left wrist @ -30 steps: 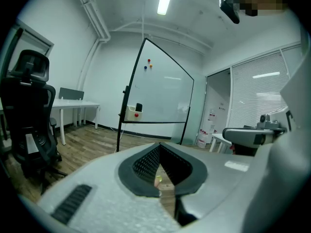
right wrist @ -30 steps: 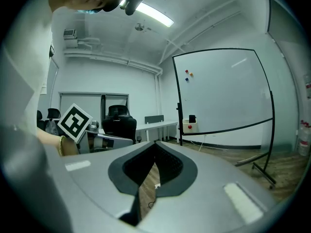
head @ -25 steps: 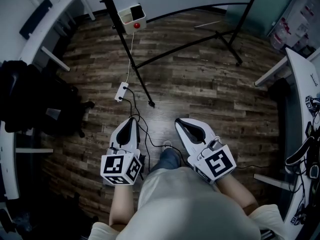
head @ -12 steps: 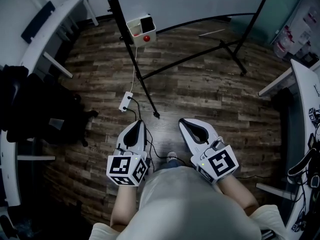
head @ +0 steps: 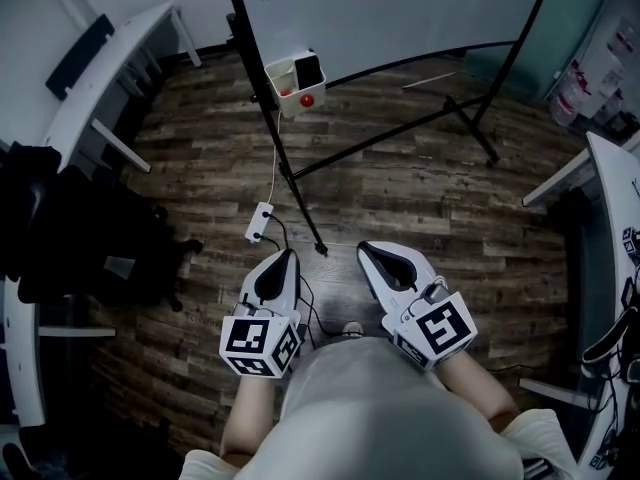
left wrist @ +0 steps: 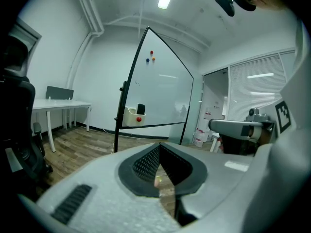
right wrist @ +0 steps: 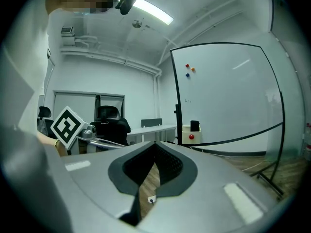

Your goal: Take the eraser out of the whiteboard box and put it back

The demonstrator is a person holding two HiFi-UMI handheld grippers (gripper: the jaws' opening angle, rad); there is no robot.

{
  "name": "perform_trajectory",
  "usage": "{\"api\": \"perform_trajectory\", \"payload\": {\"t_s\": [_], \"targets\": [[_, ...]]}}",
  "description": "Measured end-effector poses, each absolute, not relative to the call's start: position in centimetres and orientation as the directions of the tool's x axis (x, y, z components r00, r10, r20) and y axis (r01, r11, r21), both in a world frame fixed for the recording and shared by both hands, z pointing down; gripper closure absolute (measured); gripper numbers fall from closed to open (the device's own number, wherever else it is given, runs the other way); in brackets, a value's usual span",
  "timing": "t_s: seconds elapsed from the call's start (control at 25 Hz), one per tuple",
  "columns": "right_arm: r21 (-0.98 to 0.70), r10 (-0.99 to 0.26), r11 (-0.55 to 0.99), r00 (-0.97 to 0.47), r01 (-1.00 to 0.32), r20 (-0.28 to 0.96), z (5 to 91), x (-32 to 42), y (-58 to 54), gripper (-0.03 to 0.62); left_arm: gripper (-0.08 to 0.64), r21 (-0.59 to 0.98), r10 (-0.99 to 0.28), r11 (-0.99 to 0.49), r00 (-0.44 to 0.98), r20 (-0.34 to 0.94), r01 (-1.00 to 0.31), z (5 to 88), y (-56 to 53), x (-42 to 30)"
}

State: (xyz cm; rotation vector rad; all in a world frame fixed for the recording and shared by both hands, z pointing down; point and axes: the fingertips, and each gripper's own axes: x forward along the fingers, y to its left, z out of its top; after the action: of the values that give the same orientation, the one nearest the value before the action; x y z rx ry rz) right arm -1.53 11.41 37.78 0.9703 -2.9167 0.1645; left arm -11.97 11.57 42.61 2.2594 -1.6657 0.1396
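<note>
Left gripper (head: 287, 255) and right gripper (head: 368, 250) were both closed, holding nothing.
Far ahead of both stood the whiteboard (head: 400, 8), its box (head: 296, 108) hung on the frame, and the dark eraser (head: 311, 69) upright inside it. No step looked done yet: reaching the box, lifting the eraser out and returning it all remained.

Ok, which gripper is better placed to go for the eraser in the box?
Left, probably. In the head view the box sits nearly straight ahead of the left gripper, while the right gripper is offset to the side. Both are shut, empty and far off.
</note>
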Motion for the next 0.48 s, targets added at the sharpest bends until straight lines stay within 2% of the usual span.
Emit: {"api": "perform_trajectory", "payload": {"t_s": [0.48], "targets": [[-0.100,-0.585,0.798,-0.804,-0.594,0.108,38.1,-1.6,9.9,0.591,0.557,0.234,-0.910,-0.241,0.303,0.282,-0.942,43.2,10.3,-12.0]]}}
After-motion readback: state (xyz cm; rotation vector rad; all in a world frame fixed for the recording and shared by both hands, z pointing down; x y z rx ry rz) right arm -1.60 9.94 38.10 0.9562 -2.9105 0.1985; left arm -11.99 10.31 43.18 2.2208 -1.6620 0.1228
